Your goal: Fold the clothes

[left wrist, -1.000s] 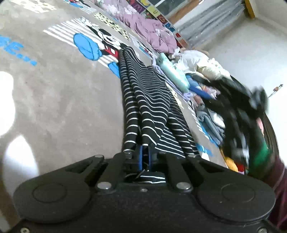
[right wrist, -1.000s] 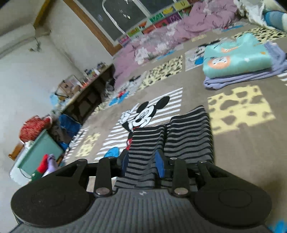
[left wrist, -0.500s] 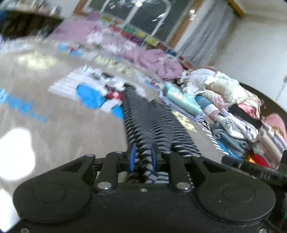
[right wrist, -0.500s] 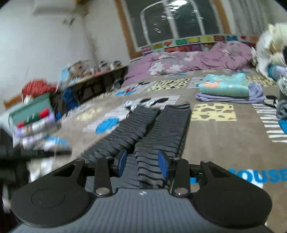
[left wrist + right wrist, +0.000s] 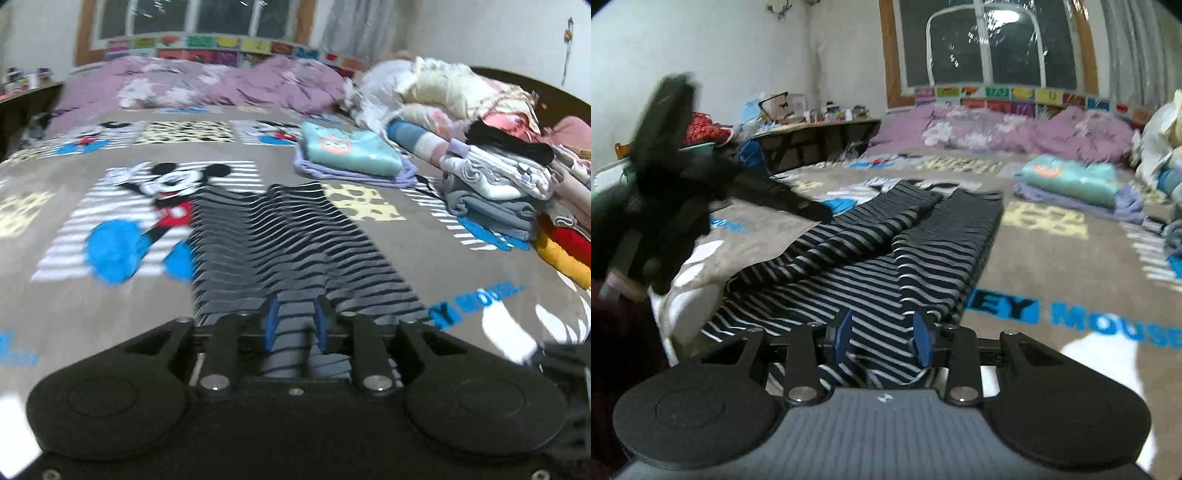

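Observation:
A black-and-white striped garment (image 5: 277,240) (image 5: 886,258) lies lengthwise on the Mickey Mouse blanket (image 5: 92,295), its two sides folded in over the middle. My left gripper (image 5: 295,317) is at its near end. The jaws are opening, and the blue pads (image 5: 273,325) stand clear of the striped cloth between them. My right gripper (image 5: 882,332) is over the near hem. Its jaws are closing a little, with flat cloth in the gap and no visible pinch. In the right wrist view the left gripper (image 5: 812,210) is a dark blur over the garment's left edge.
A folded teal top on a lilac one (image 5: 347,151) (image 5: 1075,181) sits beyond the garment to the right. A heap of mixed clothes (image 5: 498,155) fills the right side. A purple duvet (image 5: 221,81) lies at the back, and a cluttered desk (image 5: 812,129) stands to the left.
Both views have rolled to level. The left jaws, pinched shut on the striped cloth before, now stand apart. The garment lies flatter on the blanket.

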Tool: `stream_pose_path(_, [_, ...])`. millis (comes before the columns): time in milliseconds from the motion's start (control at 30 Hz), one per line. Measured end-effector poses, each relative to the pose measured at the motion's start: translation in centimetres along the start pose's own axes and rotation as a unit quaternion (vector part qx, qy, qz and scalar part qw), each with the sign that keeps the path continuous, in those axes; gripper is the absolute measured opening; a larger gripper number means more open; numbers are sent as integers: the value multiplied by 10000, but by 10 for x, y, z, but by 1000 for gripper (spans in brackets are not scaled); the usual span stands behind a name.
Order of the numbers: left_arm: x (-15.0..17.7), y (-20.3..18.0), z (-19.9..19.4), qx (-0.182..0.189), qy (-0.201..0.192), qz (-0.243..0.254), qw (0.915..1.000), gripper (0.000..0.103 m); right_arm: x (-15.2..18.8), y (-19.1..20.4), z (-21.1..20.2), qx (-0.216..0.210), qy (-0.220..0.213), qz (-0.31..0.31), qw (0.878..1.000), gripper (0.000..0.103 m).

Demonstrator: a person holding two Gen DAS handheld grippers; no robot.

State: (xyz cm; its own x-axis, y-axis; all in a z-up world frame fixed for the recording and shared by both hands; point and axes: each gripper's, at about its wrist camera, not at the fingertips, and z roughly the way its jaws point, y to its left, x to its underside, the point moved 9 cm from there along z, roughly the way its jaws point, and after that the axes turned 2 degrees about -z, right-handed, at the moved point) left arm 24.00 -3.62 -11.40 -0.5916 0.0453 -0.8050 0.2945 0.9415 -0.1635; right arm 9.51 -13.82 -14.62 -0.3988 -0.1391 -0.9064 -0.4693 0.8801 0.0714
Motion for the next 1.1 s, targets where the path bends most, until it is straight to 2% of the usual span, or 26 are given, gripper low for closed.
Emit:
stream_pose_path(67, [-3, -1, 29, -59, 322, 10, 9995, 24, 3, -5, -1, 82, -14, 14, 10000, 37])
stream_pose_path(133, [10, 1, 60, -50, 973, -29, 9952, 25, 6, -8, 1, 142, 12, -22, 9999, 37])
stream_pose_path(167, [14, 0, 67, -39, 1043, 102, 9945, 25, 8, -9, 3, 144, 37, -51, 9999, 37])
stream_pose_path(267, [5, 0, 46, 43, 744, 236, 9969, 28, 10, -10, 6, 113, 81, -164, 9998, 37])
stream_pose_path(300, [4, 1, 34, 81, 617, 275, 9977, 35, 10, -10, 6, 100, 74, -221, 9997, 37])
stream_pose_path(333, [6, 3, 21, 48, 520, 361, 9980, 47, 10, -10, 6, 86, 61, -284, 9995, 37])
stream_pose_path(400, [15, 4, -7, -46, 367, 725, 9967, 50, 9, -7, 2, 83, 49, -513, 9986, 39])
stream_pose_path(467, [33, 0, -35, -153, 312, 1329, 9905, 50, 8, -3, -2, 86, 41, -766, 9970, 41])
stream_pose_path(567, [65, -3, -74, -387, 223, 2312, 9719, 50, 8, 5, -8, 105, 38, -1245, 9922, 43])
stream_pose_path(667, [93, -6, -101, -371, 163, 2838, 9580, 55, 11, 17, -15, 98, 167, -1812, 9833, 43])
stream_pose_path(700, [103, -8, -104, -405, 163, 3084, 9503, 56, 13, 21, -17, 103, 205, -1979, 9800, 44])
stream_pose_path(767, [123, -11, -106, -510, 205, 3658, 9290, 57, 17, 29, -20, 154, 320, -2318, 9721, 45])
stream_pose_path(867, [148, -12, -101, -810, 275, 4475, 8902, 58, 29, 38, -21, 308, 595, -2839, 9565, 45])
stream_pose_path(967, [160, -12, -92, -982, 148, 4979, 8615, 58, 40, 35, -17, 503, 856, -3005, 9486, 46])
stream_pose_path(1000, [160, -12, -89, -1044, 68, 5077, 8552, 58, 43, 34, -15, 551, 888, -3030, 9473, 46])
stream_pose_path(1100, [155, -12, -77, -1161, -180, 5200, 8461, 59, 50, 32, -7, 630, 848, -3099, 9449, 47])
